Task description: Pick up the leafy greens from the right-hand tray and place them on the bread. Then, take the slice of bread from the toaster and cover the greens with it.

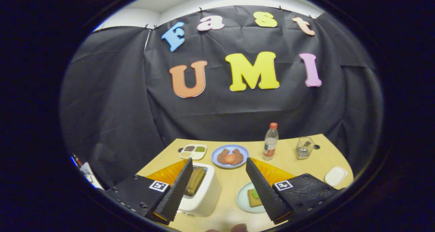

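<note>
— Two fingers of the gripper point(217, 177) spread wide, holding nothing?
— Yes. Greens point(255, 193) lie on bread point(253, 198) on the plate point(243, 199); another slice point(195, 181) stands in the toaster point(204, 198).

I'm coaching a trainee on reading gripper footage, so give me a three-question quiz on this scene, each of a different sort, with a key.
1. True or false: the gripper is shut on the bread slice in the toaster.
2. Where are the leafy greens? A) on the bread on the pale plate; B) in the toaster; C) on the blue plate.
3. Fill in: a bottle with a red cap stands on the table beside the ____ plate.

Key: 1 false, its fingers are apart and hold nothing; 2 A; 3 blue.
</note>
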